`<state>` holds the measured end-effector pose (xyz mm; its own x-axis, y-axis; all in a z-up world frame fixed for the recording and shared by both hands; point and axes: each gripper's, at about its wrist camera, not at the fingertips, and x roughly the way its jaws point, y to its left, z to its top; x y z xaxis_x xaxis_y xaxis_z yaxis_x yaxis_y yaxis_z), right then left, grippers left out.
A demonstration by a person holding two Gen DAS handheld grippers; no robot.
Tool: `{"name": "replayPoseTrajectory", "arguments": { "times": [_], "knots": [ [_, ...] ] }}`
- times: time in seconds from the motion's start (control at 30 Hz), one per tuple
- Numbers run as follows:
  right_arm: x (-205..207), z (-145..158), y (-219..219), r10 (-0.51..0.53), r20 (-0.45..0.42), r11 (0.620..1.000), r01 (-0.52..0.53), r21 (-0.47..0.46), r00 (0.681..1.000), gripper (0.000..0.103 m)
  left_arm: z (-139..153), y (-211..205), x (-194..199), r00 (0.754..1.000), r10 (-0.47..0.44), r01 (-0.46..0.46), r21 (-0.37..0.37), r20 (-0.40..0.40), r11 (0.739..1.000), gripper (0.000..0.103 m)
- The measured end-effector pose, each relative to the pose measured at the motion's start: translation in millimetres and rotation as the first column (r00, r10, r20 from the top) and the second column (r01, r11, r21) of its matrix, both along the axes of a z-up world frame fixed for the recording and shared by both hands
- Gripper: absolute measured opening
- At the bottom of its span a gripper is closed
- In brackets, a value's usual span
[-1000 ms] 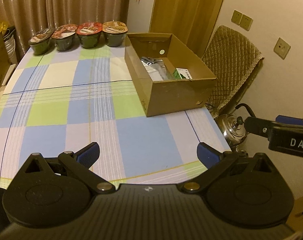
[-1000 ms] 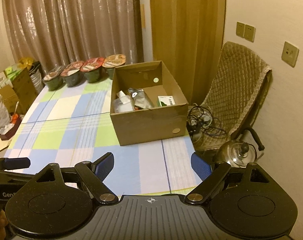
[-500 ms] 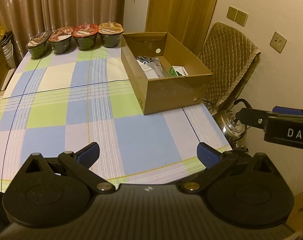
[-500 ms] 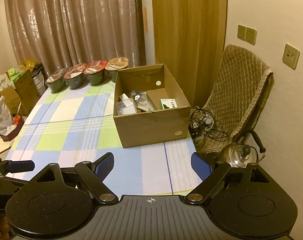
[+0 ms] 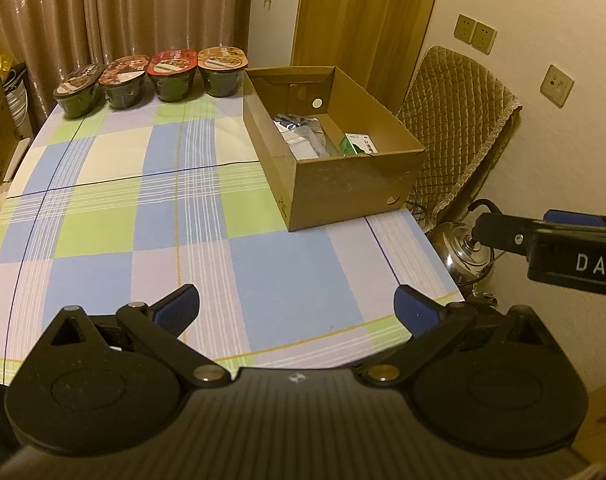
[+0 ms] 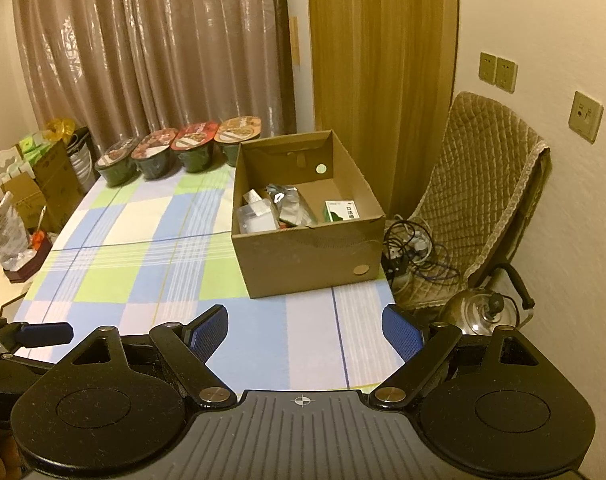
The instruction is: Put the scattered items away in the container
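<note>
Both the left hand-held gripper (image 5: 297,306) and right hand-held gripper (image 6: 305,326) hover spread wide, empty, above the checked worktop's (image 5: 143,216) near edge; cardboard box (image 6: 315,256) holding packets sits at right edge; four sealed bowls (image 5: 151,76) line far edge.

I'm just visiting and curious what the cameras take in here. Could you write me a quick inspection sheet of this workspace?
Surface: checked tablecloth, bare apart from the box and bowls.
Job's things: cardboard box holds a green carton and silver pouches.
Clutter: four lidded bowls in a row at the far edge.
Grippers: left gripper and right gripper both open, empty, at the near edge.
Cables: tangle on the chair seat.
Surroundings: quilted chair, kettle, curtains.
</note>
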<state>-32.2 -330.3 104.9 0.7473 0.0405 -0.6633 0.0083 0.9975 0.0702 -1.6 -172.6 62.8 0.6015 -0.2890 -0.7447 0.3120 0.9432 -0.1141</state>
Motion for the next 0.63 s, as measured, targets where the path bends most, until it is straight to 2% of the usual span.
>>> {"name": "replayPoseTrajectory", "arguments": {
  "times": [0.63],
  "knots": [
    [-1.0,-3.1,2.8,0.002,-0.005,1.0,-0.002,0.003,1.0,0.089,-0.6,0.0,-1.8,1.0,-0.001,0.001,-0.003,0.01,1.0,0.102]
  ]
}}
